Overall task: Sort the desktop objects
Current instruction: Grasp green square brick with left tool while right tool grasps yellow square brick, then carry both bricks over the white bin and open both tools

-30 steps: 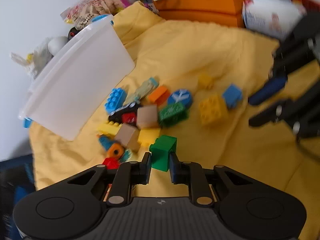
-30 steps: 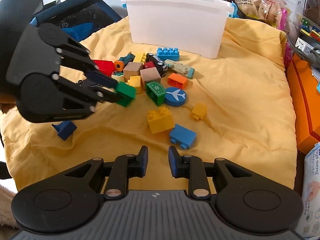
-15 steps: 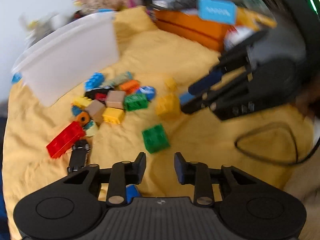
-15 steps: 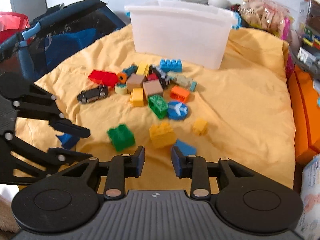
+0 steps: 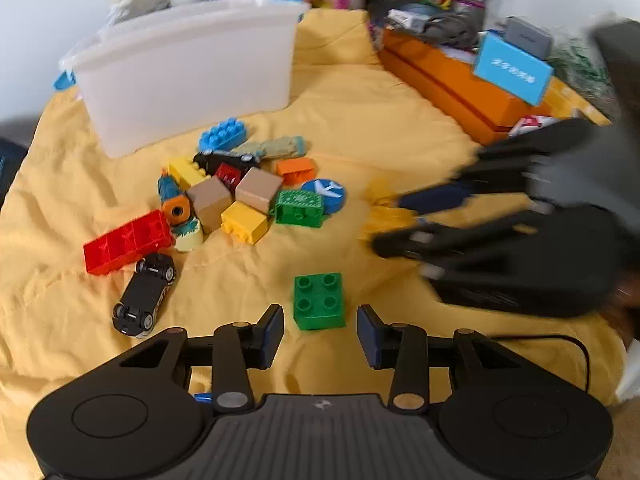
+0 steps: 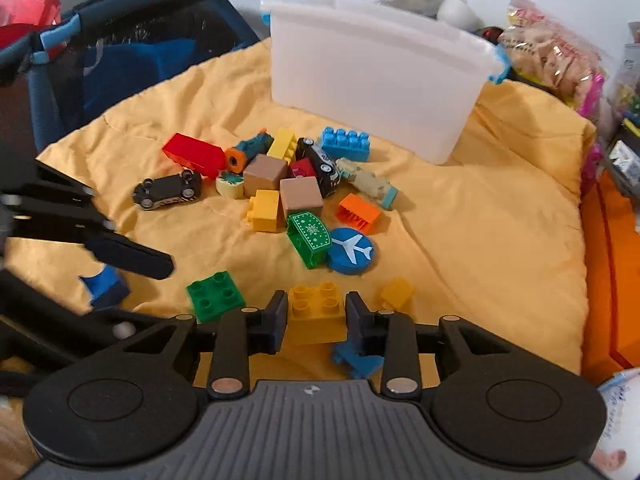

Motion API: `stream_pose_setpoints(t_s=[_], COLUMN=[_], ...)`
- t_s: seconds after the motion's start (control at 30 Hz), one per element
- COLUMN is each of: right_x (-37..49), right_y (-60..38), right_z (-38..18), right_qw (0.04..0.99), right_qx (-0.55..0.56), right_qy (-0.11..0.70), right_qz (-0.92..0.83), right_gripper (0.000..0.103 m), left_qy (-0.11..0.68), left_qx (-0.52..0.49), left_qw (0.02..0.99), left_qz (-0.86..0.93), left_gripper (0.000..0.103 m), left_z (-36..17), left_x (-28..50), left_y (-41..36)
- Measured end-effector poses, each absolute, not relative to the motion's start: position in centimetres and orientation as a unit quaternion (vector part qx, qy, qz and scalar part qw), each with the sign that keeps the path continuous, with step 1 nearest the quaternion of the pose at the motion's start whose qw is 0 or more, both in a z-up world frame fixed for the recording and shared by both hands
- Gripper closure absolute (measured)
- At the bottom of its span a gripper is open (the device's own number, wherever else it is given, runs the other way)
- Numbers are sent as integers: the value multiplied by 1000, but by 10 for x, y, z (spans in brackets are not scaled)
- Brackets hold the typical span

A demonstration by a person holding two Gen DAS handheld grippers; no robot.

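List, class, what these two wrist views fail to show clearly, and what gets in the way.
- Inside of the white bin: both views, hidden by its frosted wall.
- Blue brick: right wrist view, mostly behind the right claw.
- Whether that claw's pads press the yellow brick: unclear.
- Right claw in left wrist view: motion-blurred.
- Dark blue piece: partly behind the left claw.

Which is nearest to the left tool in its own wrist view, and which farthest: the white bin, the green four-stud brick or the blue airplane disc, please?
1. Green four-stud brick, just ahead of the fingertips.
2. Blue airplane disc, mid-cloth.
3. White bin, far back, left.
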State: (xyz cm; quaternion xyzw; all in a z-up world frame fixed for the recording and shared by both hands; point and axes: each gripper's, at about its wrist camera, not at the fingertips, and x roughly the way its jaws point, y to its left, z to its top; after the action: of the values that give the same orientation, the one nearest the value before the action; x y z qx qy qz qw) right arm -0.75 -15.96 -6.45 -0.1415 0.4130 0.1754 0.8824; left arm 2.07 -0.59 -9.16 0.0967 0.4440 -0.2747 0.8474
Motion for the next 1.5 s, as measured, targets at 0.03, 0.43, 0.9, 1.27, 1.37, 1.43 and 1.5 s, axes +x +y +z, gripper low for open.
stream_pose_setpoints(t_s=[0.03, 0.43, 0.9, 1.27, 1.37, 1.43, 1.5], right_x=[-12, -33, -32, -24, -12, -1, 13], right_y=[-162, -175, -157, -151, -154, -157, -161], right_z=[-64, -87, -91, -86, -66, -49, -30], right_qw=[881, 866, 867, 865, 877, 887, 897], right_qx=[-140, -79, -87, -98, -101, -103, -105], right_qy=[417, 464, 453, 459, 439, 421, 402], right_qz=[175, 168, 186, 175, 168, 160, 151], right_gripper=[68, 68, 65, 69, 69, 69, 69], left_qy=[447, 447, 460, 417, 392, 372, 358], left_qx=[96, 122, 126, 114, 115, 113, 102], left_qw=[847, 847, 843, 861, 873, 882, 888], left_qz=[-271, -261, -248, -269, -268, -266, -270], left_gripper=[59, 70, 68, 70, 69, 69, 69], left_z=[-93, -95, -109, -88, -61, -41, -18], left_x=[21, 16, 10, 17, 27, 38, 54], left_y=[-7, -6, 3, 4, 7, 10, 14])
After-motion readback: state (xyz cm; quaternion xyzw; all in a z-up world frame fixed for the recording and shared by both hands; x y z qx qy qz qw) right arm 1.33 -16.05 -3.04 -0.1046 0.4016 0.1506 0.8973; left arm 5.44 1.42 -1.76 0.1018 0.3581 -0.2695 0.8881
